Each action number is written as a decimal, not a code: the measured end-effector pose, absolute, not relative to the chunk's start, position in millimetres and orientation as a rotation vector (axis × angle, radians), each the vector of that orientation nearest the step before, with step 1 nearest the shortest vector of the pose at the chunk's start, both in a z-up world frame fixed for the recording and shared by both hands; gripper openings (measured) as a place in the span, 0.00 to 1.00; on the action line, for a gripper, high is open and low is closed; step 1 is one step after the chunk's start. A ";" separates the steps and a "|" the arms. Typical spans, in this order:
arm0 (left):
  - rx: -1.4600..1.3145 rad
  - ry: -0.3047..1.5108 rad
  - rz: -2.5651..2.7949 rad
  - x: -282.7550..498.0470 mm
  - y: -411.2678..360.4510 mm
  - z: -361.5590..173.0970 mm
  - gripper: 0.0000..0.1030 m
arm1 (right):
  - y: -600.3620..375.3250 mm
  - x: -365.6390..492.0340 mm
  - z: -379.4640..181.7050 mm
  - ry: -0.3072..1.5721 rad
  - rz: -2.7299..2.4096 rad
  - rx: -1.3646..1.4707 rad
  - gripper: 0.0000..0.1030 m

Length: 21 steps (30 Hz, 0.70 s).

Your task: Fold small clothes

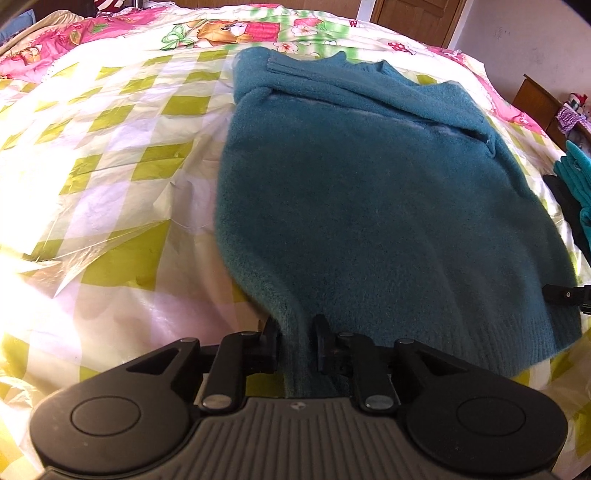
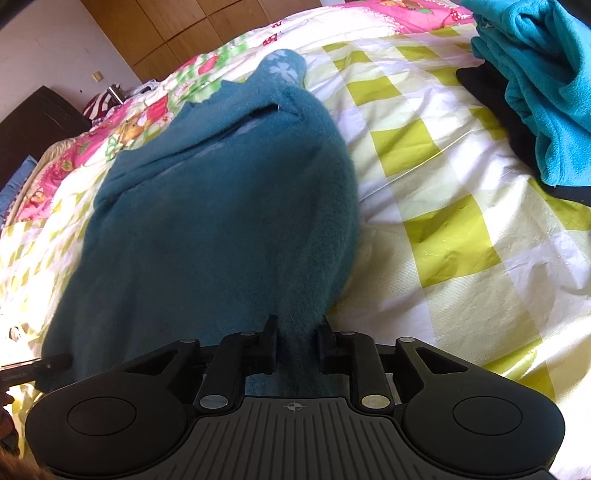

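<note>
A fuzzy dark teal sweater (image 1: 369,192) lies spread on the checked bed cover, its sleeves folded across the far part. My left gripper (image 1: 297,345) is shut on the sweater's near left hem corner, which bunches up between the fingers. In the right wrist view the same sweater (image 2: 221,221) stretches away from me, and my right gripper (image 2: 297,341) is shut on its near right hem corner. The right gripper's tip also shows at the right edge of the left wrist view (image 1: 565,295).
The bed cover (image 1: 110,166) is white with yellow-green checks and a pink floral border at the far side. A pile of bright turquoise and black clothes (image 2: 535,92) lies at the right. Wooden cupboards (image 2: 177,33) and a dark headboard (image 2: 33,122) stand beyond the bed.
</note>
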State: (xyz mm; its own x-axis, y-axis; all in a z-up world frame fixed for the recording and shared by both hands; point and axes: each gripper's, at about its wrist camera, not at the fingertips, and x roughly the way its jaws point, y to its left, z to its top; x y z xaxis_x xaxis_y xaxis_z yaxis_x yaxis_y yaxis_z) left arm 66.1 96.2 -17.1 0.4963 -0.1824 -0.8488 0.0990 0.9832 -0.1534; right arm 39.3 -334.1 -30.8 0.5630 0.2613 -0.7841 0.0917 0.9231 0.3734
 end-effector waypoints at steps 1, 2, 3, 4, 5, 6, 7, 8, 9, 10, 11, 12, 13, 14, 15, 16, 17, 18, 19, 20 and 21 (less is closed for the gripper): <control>-0.084 1.042 -0.169 66.8 95.3 -18.7 0.30 | -333.6 40.2 -33.2 0.975 0.095 0.402 0.26; -0.088 1.040 -0.173 65.8 94.5 -18.2 0.24 | -333.6 40.7 -35.0 0.977 0.093 0.412 0.26; -0.095 1.036 -0.178 64.5 94.0 -16.0 0.23 | -334.9 40.2 -35.7 0.977 0.089 0.426 0.23; -0.096 1.024 -0.181 62.0 93.5 -11.4 0.22 | -337.1 39.3 -35.4 0.978 0.089 0.449 0.18; -0.096 1.011 -0.186 58.9 93.3 -7.0 0.22 | -339.5 36.9 -33.3 0.977 0.096 0.474 0.16; -0.103 0.998 -0.193 55.2 93.9 -2.1 0.22 | -342.1 33.6 -30.1 0.967 0.100 0.494 0.15; -0.116 0.992 -0.203 52.3 95.1 2.2 0.22 | -345.8 28.9 -25.9 0.951 0.110 0.512 0.14; -0.131 0.987 -0.211 49.3 96.6 6.2 0.22 | -349.0 24.8 -21.1 0.937 0.119 0.529 0.13; -0.148 0.981 -0.219 44.9 98.7 10.6 0.21 | -351.0 21.0 -16.6 0.925 0.126 0.544 0.13; -0.159 0.976 -0.227 40.5 100.6 14.7 0.21 | -352.4 17.3 -12.5 0.917 0.133 0.556 0.13; -0.167 0.972 -0.234 35.4 102.2 18.7 0.21 | -353.2 13.0 -8.2 0.912 0.143 0.565 0.13; -0.180 0.970 -0.241 28.9 104.4 23.4 0.21 | -353.1 7.3 -3.3 0.908 0.154 0.573 0.13; -0.193 0.969 -0.249 23.5 106.4 26.9 0.21 | -352.7 1.5 0.8 0.907 0.164 0.575 0.13; -0.211 0.967 -0.259 16.3 108.6 31.4 0.21 | -352.6 -6.4 5.7 0.906 0.174 0.575 0.13; -0.230 0.965 -0.268 9.2 110.4 35.7 0.21 | -352.5 -14.3 10.2 0.905 0.183 0.580 0.13; -0.245 0.962 -0.278 4.1 111.7 39.2 0.21 | -351.9 -21.2 14.0 0.906 0.192 0.594 0.13; -0.268 0.959 -0.292 -1.7 112.7 43.4 0.21 | -352.6 -27.9 17.1 0.908 0.199 0.615 0.13; -0.301 0.955 -0.313 -5.0 114.2 47.7 0.21 | -353.2 -35.5 21.6 0.909 0.212 0.641 0.13; -0.330 0.948 -0.331 -6.0 115.3 51.1 0.21 | -352.5 -42.4 27.1 0.904 0.226 0.662 0.13; -0.364 0.933 -0.355 -5.3 116.0 56.1 0.21 | -352.5 -47.2 32.0 0.895 0.238 0.681 0.13; -0.392 0.916 -0.377 -2.4 115.9 60.9 0.21 | -352.3 -49.8 38.3 0.884 0.251 0.709 0.13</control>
State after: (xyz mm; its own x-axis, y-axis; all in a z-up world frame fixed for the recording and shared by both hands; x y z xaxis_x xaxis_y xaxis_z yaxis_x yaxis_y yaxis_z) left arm -2.4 115.9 60.9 0.5537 -0.4731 -0.6852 0.1465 0.8654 -0.4791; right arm -49.8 -352.3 38.3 0.6231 0.4782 -0.6189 0.0809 0.7477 0.6591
